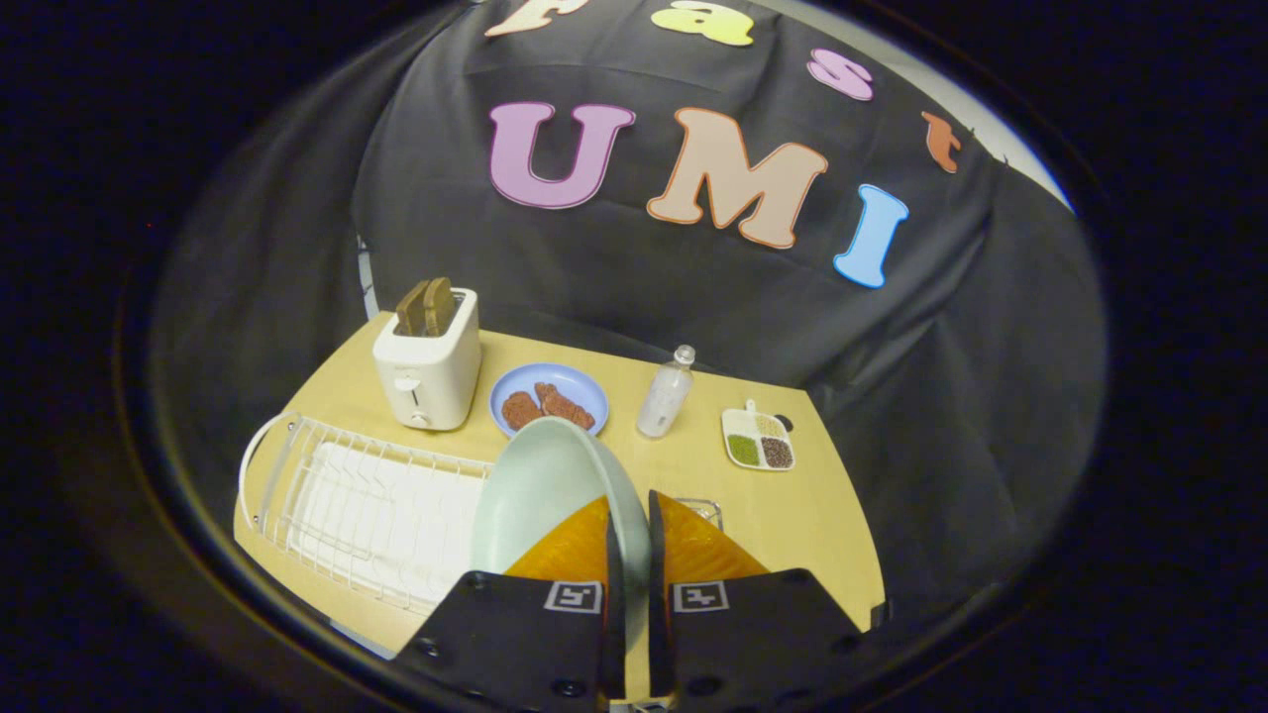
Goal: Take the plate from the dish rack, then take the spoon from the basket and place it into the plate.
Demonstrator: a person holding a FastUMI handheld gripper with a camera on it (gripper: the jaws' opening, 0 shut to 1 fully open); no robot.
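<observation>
- Gripper view is showing the hand-held gripper (pixel 628 555) clamping the pale green plate (pixel 540 485) on edge between both fingers, above the surface (pixel 792 515).
- White dish rack (pixel 367 505) is sitting left of the plate.
- Basket (pixel 701 509) is peeking out just beyond the fingers.

No readable text, brand or number on any object. Only markings: square black-and-white coded tags, one on each finger body of the gripper (pixel 628 555); patterns, not legible text. Clear bottle (pixel 665 393) shows no legible label.
</observation>
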